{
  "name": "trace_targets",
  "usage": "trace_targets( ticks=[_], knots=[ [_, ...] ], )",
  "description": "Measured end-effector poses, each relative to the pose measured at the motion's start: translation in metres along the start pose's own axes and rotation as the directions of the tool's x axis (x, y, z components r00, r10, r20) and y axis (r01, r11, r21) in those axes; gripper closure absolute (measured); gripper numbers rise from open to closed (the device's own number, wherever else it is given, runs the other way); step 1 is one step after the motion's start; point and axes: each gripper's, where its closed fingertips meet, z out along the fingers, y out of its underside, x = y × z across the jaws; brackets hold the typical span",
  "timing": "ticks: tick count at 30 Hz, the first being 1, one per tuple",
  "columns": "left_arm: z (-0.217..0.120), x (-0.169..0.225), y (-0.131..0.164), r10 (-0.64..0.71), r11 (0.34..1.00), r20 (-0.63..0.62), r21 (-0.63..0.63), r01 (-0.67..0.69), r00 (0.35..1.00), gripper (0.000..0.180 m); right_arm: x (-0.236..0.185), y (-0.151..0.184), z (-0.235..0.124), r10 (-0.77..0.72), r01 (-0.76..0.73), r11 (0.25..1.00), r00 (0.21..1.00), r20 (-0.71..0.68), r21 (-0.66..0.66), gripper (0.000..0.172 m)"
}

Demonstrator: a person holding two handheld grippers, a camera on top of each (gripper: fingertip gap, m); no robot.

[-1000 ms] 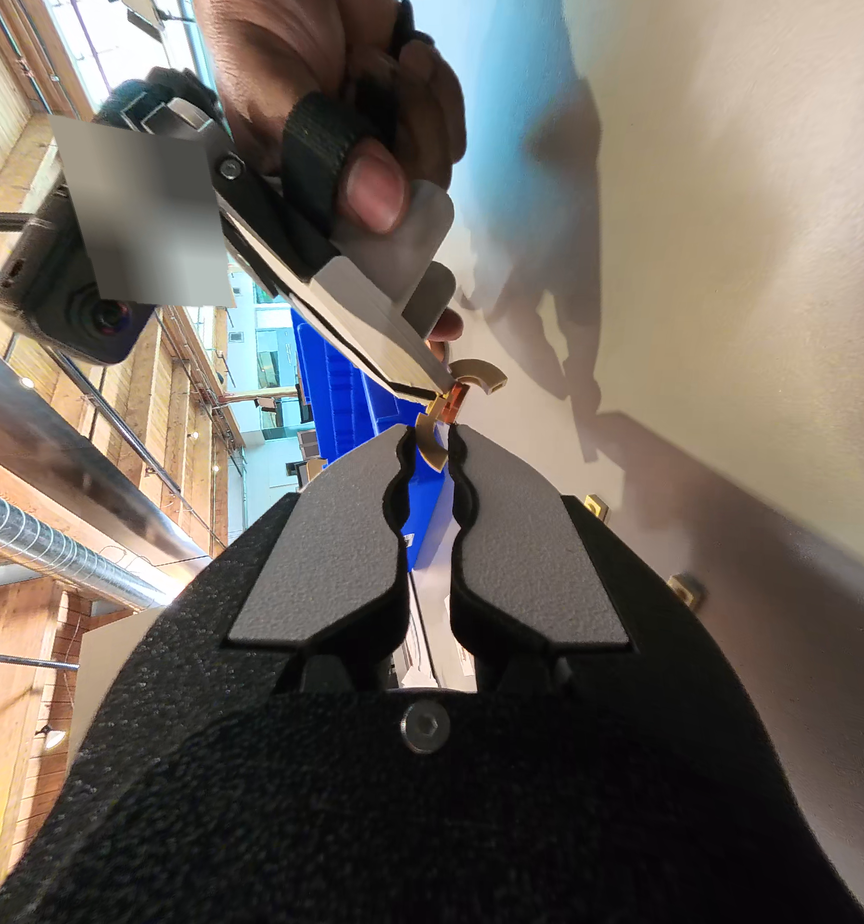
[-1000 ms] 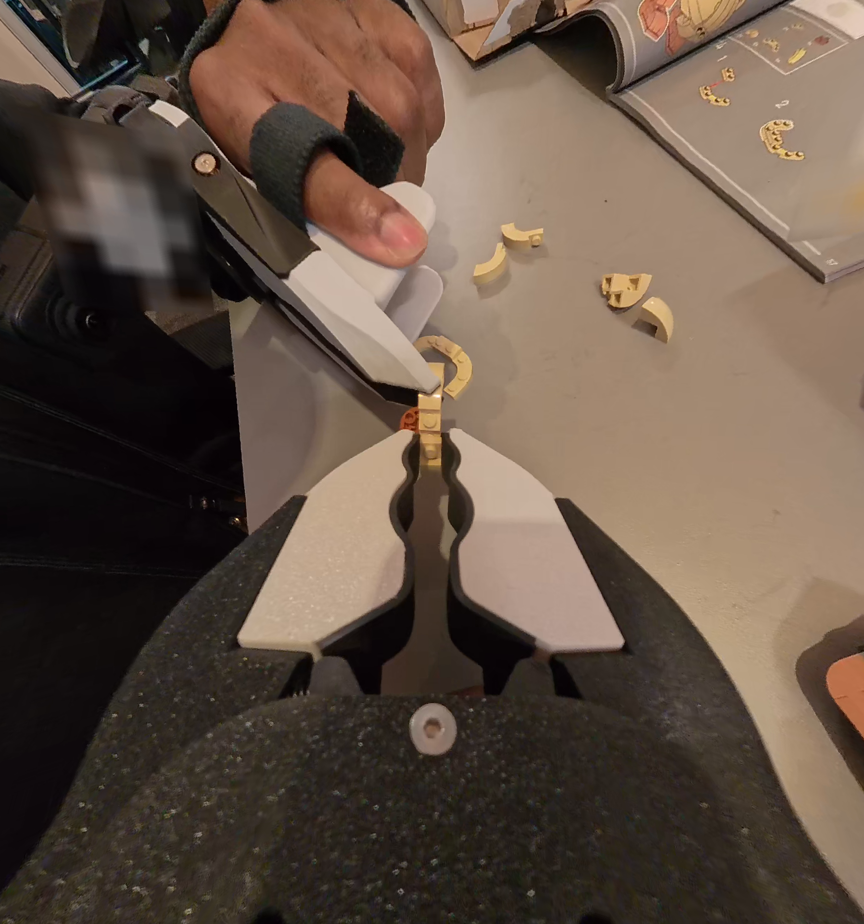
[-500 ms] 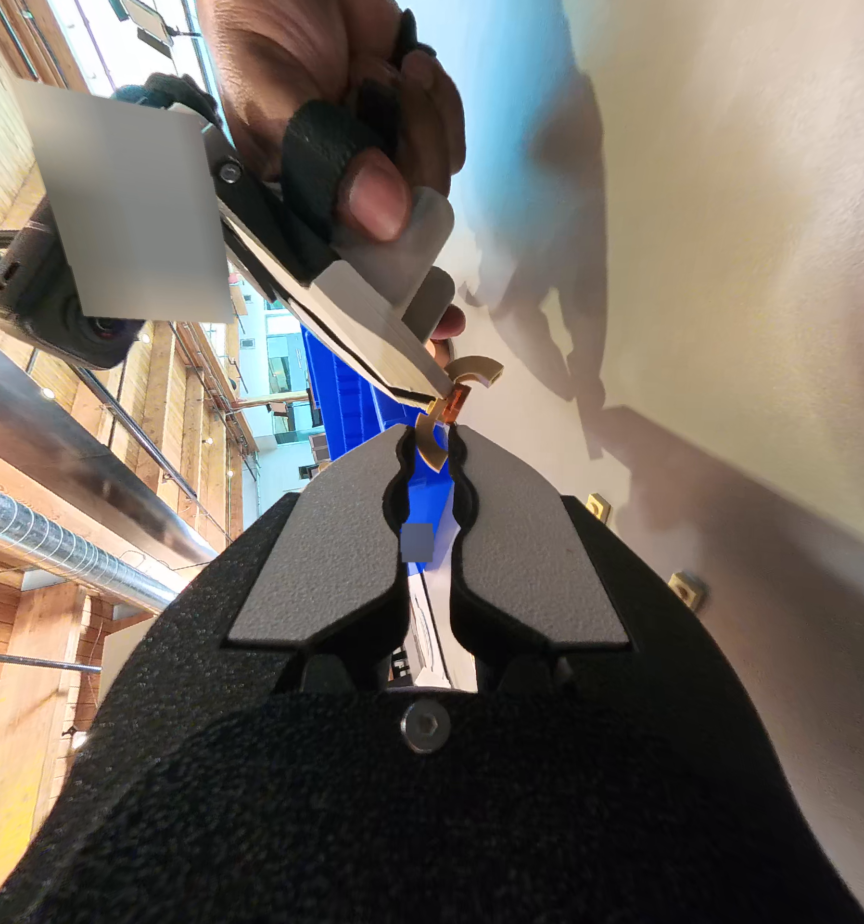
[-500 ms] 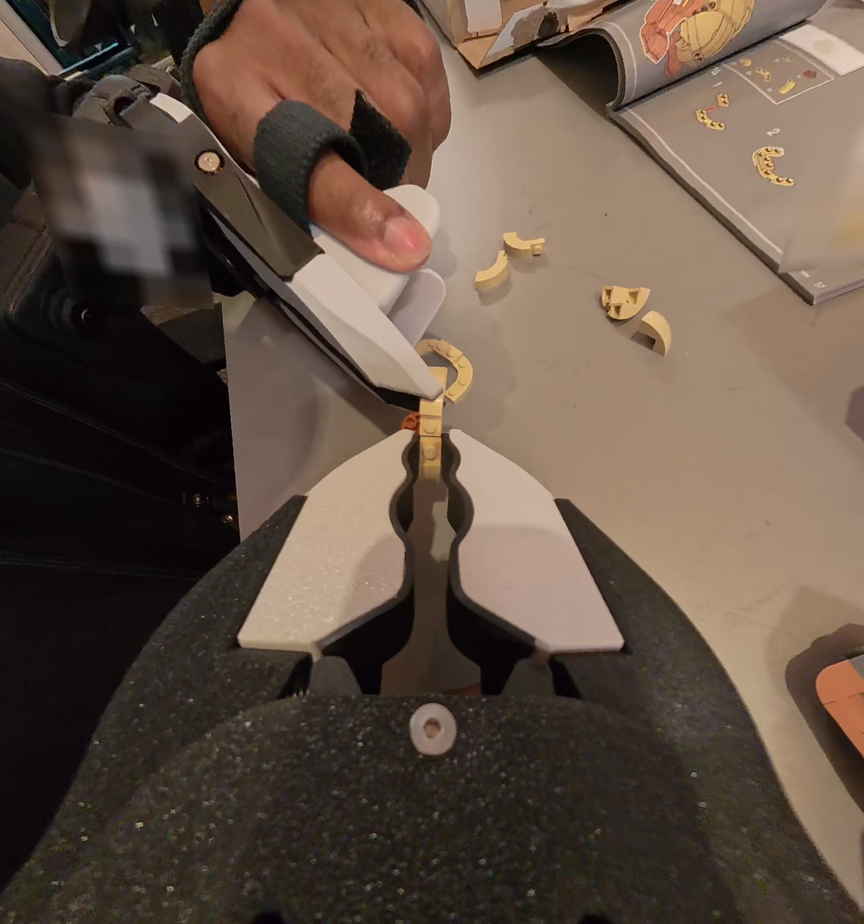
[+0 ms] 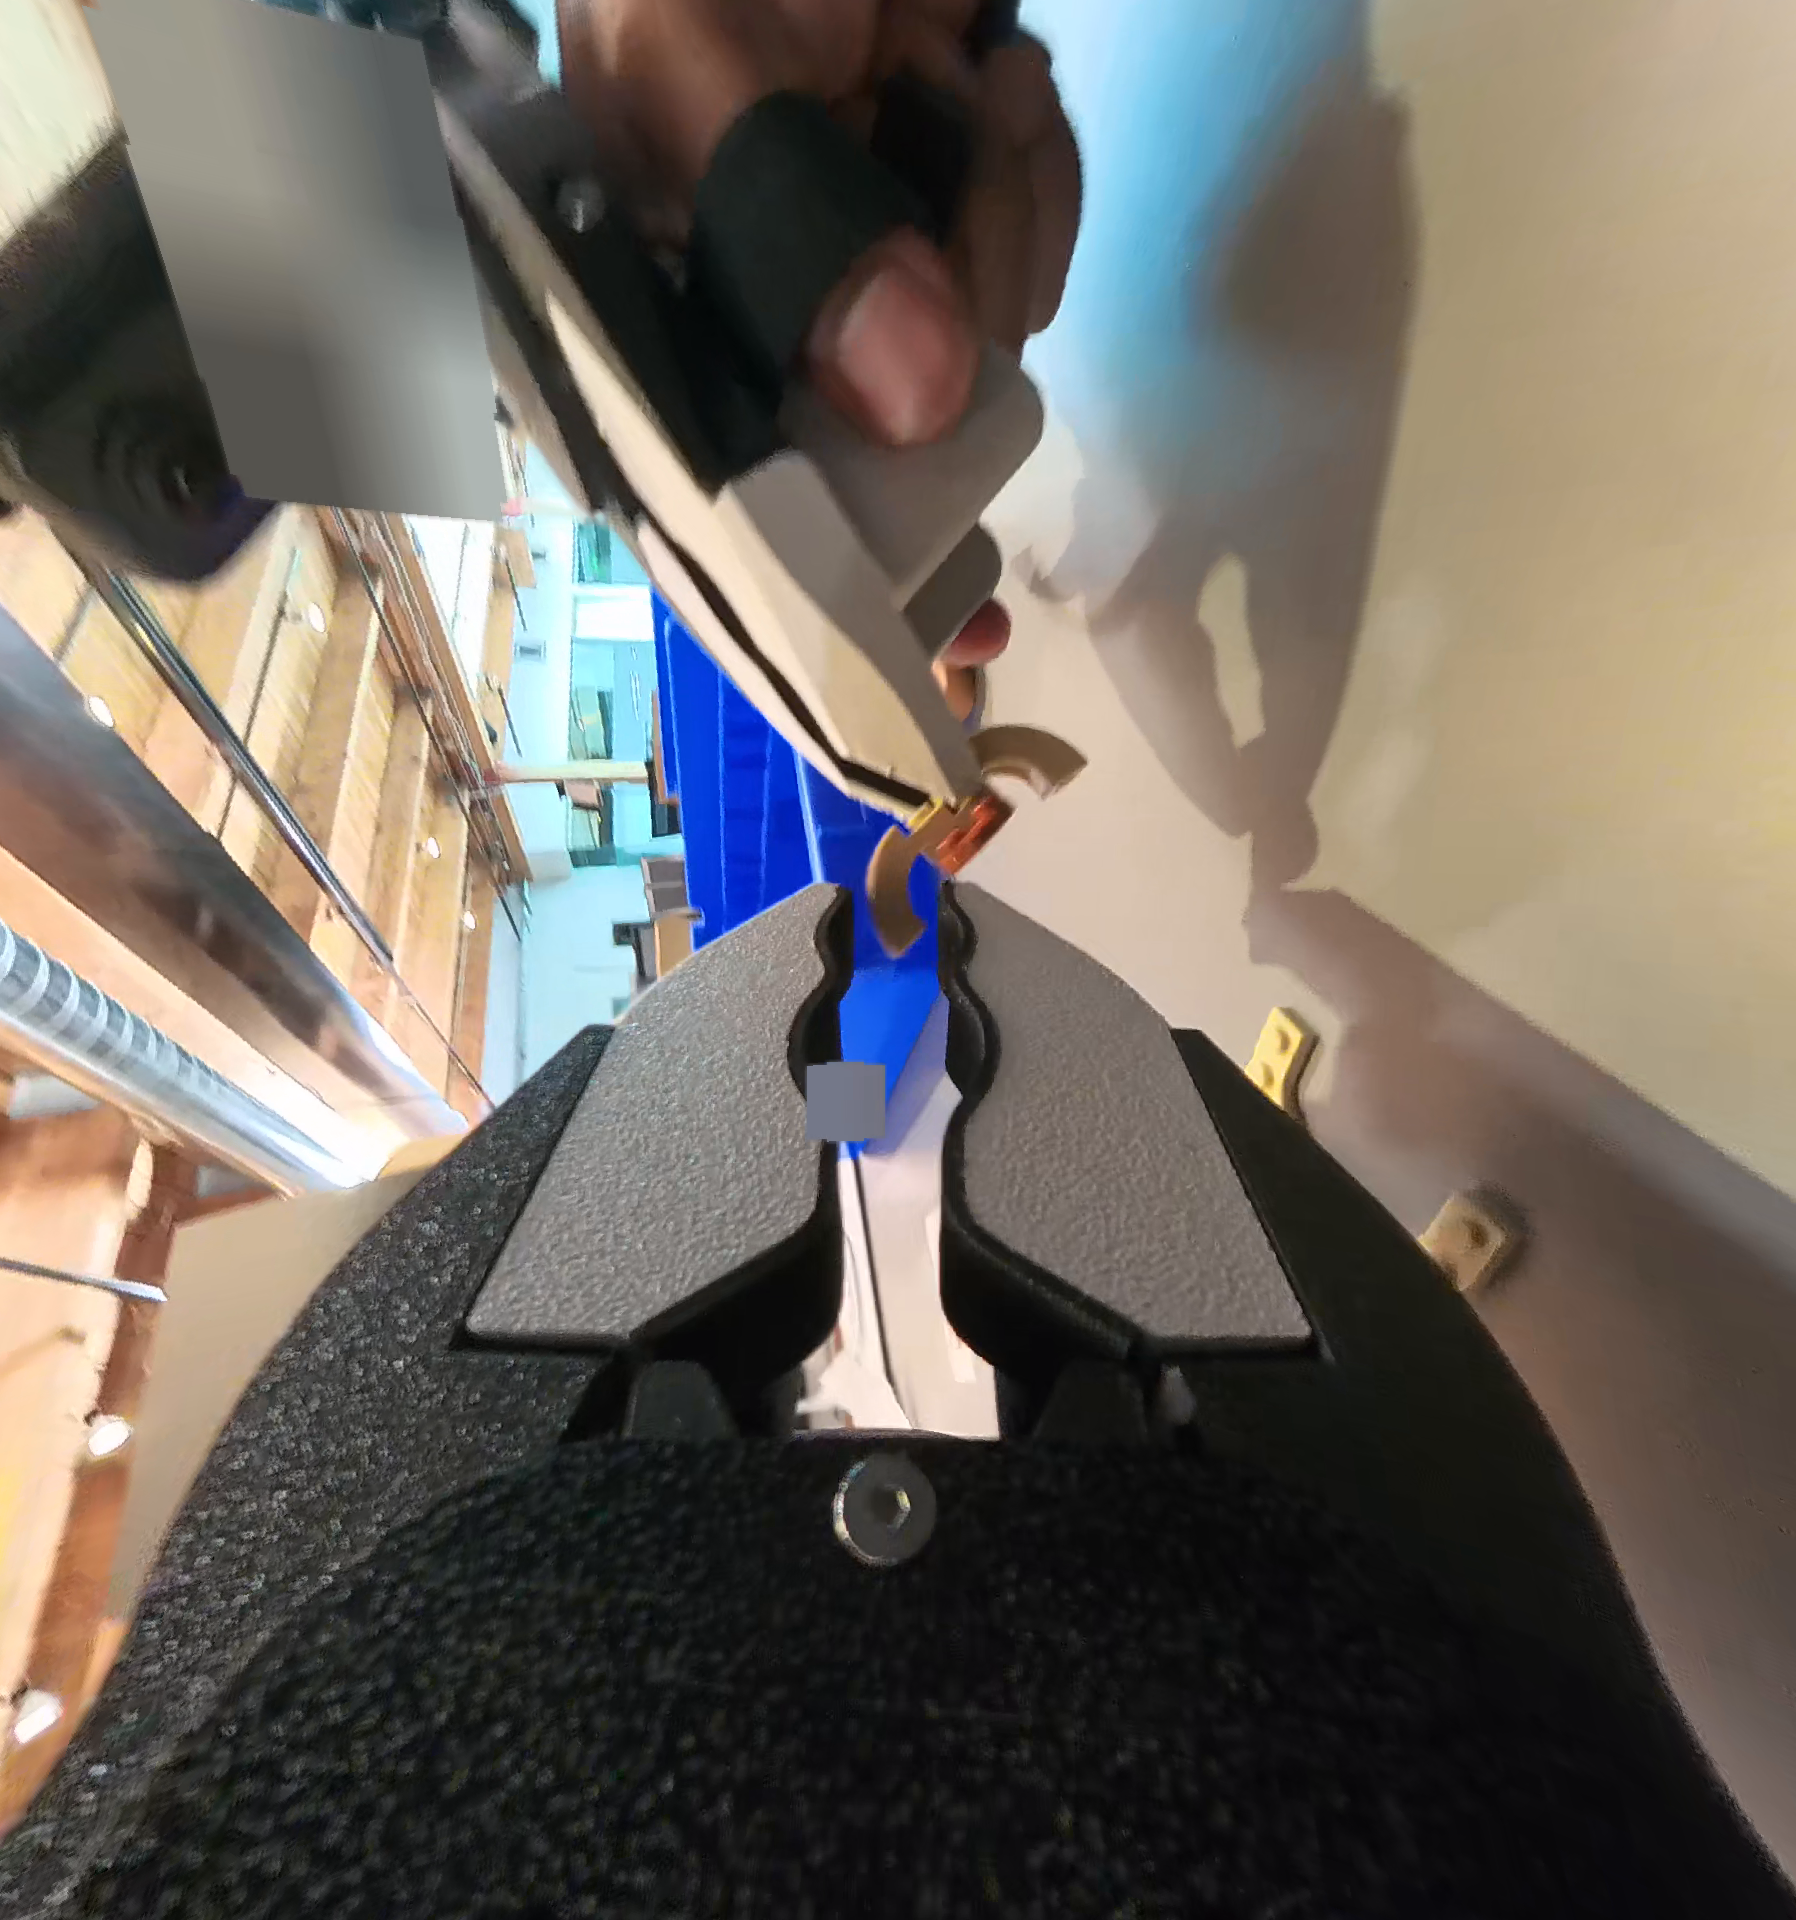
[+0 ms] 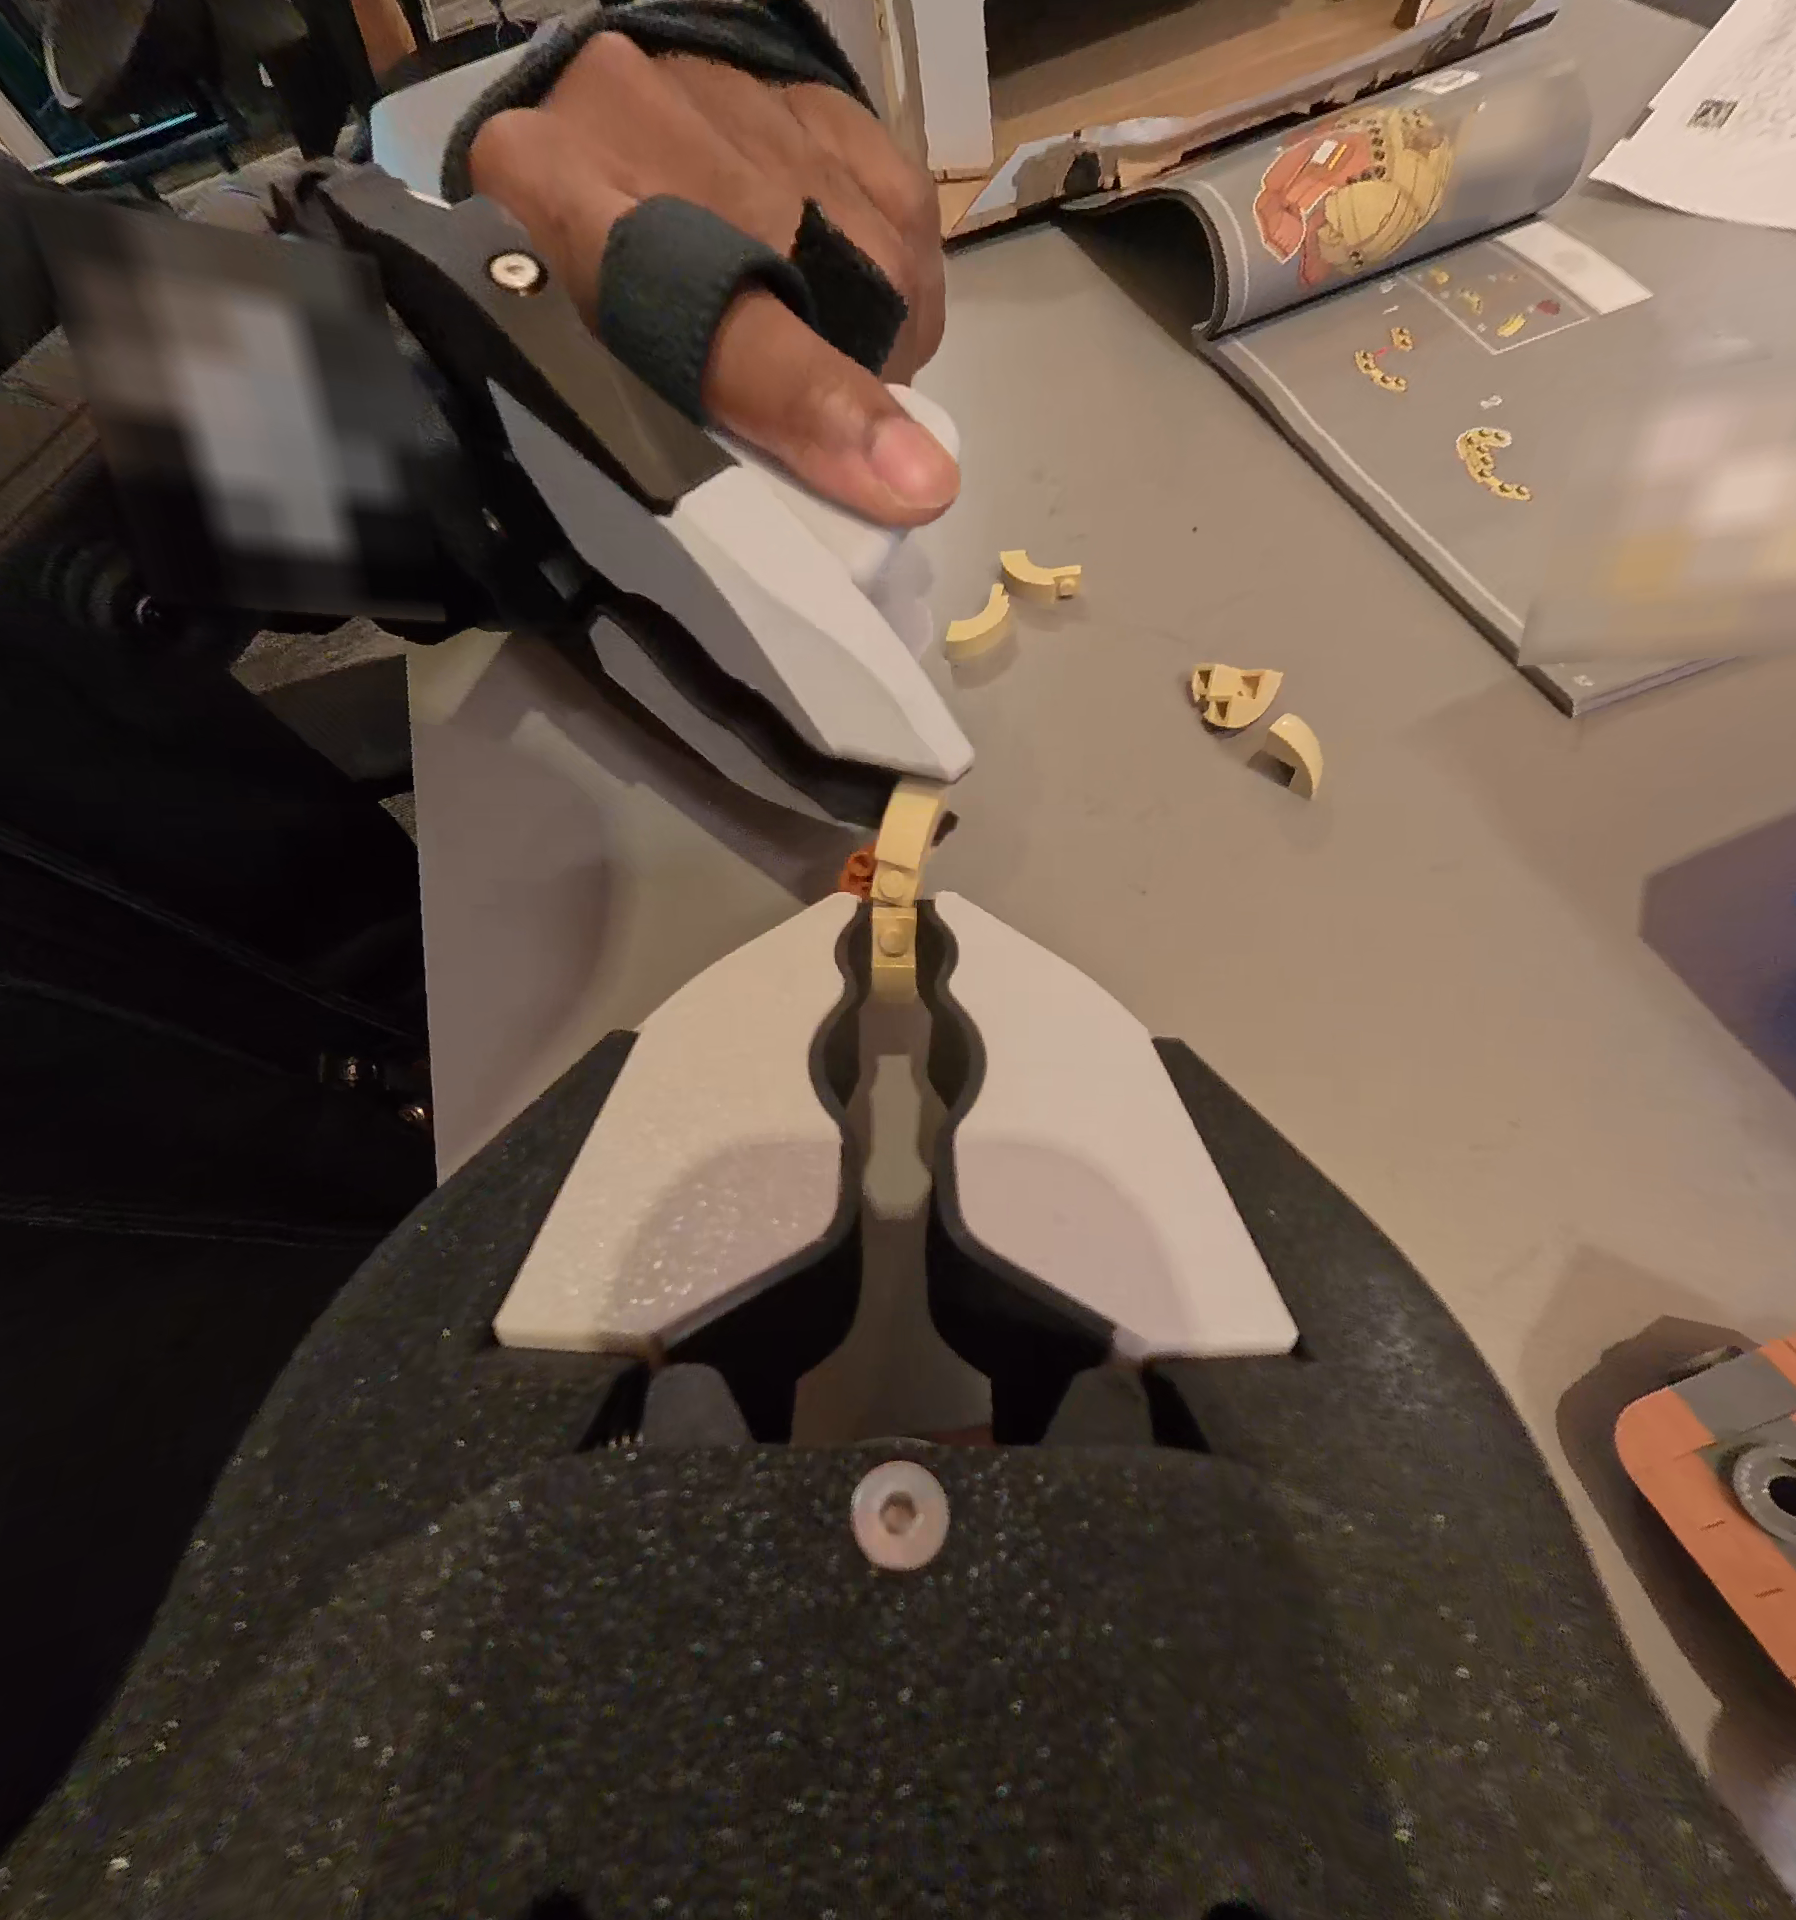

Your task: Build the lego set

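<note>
Tan brick arc [image 6: 895, 951] in right gripper [image 6: 896, 914], blue bin [image 5: 728, 769] beyond

Wrist cameras, facing (closely), sharing tan brick assembly [image 5: 899, 883]

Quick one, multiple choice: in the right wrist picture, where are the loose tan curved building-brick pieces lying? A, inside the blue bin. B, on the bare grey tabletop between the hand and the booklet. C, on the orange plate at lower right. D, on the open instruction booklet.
B: the loose tan curved pieces lie on the grey tabletop, left of the open instruction booklet.
</note>
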Motion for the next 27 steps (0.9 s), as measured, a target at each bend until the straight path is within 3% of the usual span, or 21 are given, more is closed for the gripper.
trace_targets(
  ticks=[11,14,19,23,27],
  knots=[
    [0.003,0.017,0.018,-0.134,0.989,-0.086,-0.071,0.128,0.987,0.165,0.006,0.001,0.001,0.021,-0.021,1.000,1.000,-0.022,0.017,0.164],
    [0.000,0.019,0.032,-0.263,0.962,-0.135,-0.112,0.249,0.955,0.164,0.010,0.002,-0.003,0.026,-0.026,0.999,0.999,-0.047,0.020,0.164],
    [-0.015,0.031,0.056,-0.550,0.835,-0.341,-0.202,0.512,0.762,0.158,0.012,0.004,-0.005,0.034,-0.032,0.999,0.998,-0.059,0.028,0.164],
    [-0.010,0.038,0.064,-0.562,0.824,-0.455,-0.239,0.513,0.691,0.156,0.011,0.005,-0.002,0.030,-0.029,0.999,0.998,-0.052,0.026,0.164],
    [0.001,0.057,0.072,-0.585,0.804,-0.579,-0.321,0.501,0.567,0.150,0.009,0.005,-0.001,0.038,-0.037,0.999,0.998,-0.048,0.028,0.164]
  ],
)
